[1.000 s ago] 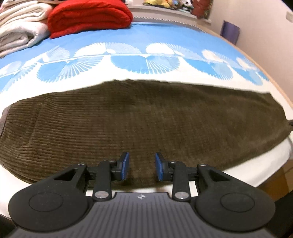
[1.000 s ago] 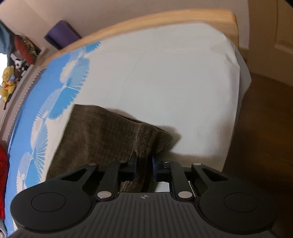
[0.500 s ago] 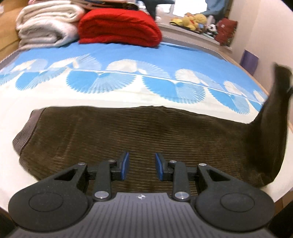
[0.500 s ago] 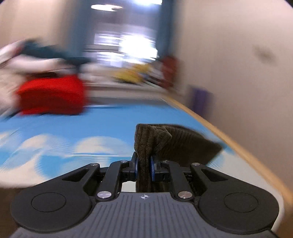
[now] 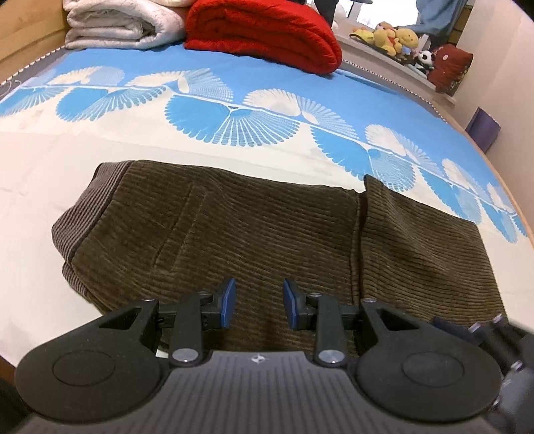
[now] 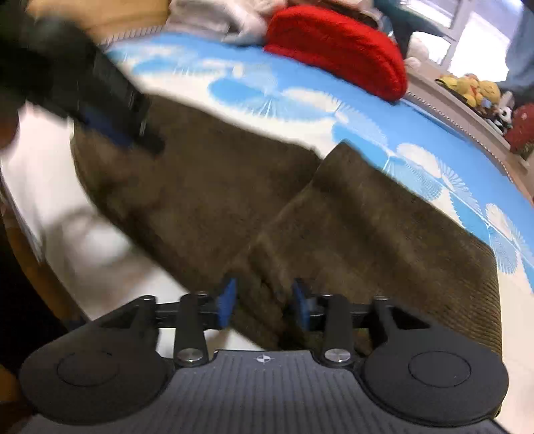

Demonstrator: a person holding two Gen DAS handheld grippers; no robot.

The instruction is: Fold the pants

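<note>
Across the middle of both views, pants: brown corduroy pants [image 5: 233, 233] lie flat on the bed [image 5: 40, 187], waistband toward the left of the frame, the leg end doubled back over the right part with its edge running down the frame right of centre.
Pants and left fingers: the left gripper [image 5: 259, 303] hangs over the near edge of the cloth; the blue pads [image 5: 228, 302] stand apart with only air between them, the corduroy seen through the gap.
Pants and right fingers: in the right wrist view a bunched edge of the folded-over leg [image 6: 383, 233] sits between the pads of the right gripper [image 6: 263, 302]; its jaws are opening and the pads have come clear of the cloth.
Around: a red blanket [image 5: 267, 36] and a white folded quilt [image 5: 123, 23] lie at the top of the frame, well apart from the pants; soft toys [image 5: 393, 35] sit on a ledge at the upper right.
In the way: nothing lies on the pants.
Pose: both grippers point down and forward at the bed; the left one shows blurred at the upper left of the right wrist view [image 6: 110, 123], the right one at the lower right edge of the left wrist view [image 5: 494, 337].
</note>
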